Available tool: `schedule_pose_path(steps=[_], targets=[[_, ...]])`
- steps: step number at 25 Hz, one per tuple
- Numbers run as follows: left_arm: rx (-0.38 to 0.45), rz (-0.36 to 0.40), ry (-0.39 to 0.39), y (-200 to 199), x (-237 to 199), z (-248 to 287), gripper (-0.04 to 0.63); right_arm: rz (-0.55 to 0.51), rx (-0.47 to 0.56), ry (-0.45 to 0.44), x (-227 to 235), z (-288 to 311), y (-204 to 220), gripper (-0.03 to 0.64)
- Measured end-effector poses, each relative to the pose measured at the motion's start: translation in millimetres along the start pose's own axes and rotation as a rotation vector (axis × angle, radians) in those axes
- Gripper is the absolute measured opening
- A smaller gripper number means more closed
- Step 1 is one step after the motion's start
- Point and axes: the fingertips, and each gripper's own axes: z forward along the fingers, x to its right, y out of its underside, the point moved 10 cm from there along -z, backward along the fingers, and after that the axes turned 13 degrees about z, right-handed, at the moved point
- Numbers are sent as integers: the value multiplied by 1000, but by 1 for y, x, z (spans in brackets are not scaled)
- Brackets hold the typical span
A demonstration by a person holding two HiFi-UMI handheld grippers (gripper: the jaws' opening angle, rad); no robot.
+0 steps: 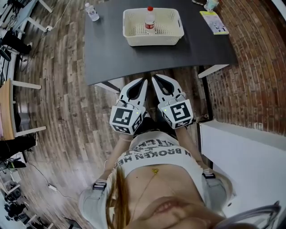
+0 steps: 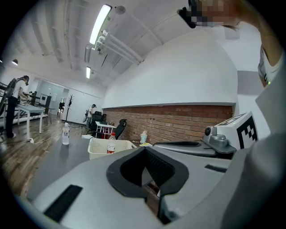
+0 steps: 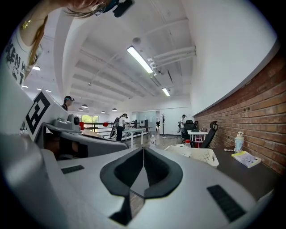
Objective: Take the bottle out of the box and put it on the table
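Observation:
A clear bottle with a red cap (image 1: 149, 19) stands upright inside the white perforated basket (image 1: 134, 38) at the far middle of the dark table (image 1: 111, 58). My left gripper (image 1: 144, 80) and right gripper (image 1: 154, 78) are held side by side at the table's near edge, well short of the basket, both with jaws together and nothing between them. The left gripper view shows its own gripper (image 2: 144, 150) shut, with basket (image 2: 100, 148) and bottle (image 2: 111, 144) ahead to the left. In the right gripper view, that gripper (image 3: 143, 148) is shut, with basket (image 3: 204, 155) and bottle (image 3: 187, 146) ahead to the right.
A second clear bottle (image 1: 92, 12) stands on the table's far left corner. A yellow booklet (image 1: 213, 21) lies at its far right. A brick wall (image 1: 259, 67) runs along the right, with a white surface (image 1: 250, 152) below it. Wooden floor and furniture lie to the left.

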Motion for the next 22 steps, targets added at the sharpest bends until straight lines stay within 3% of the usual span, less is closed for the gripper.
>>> schedule_pose_path(steps=[14,22], targets=[[-2,9,-25,-21,-49,102,5,-5,22,-51,83,79,-38,9],[-3,14,-84,-37,-65,156,5,-13,33,-103,136,114,-66,9]])
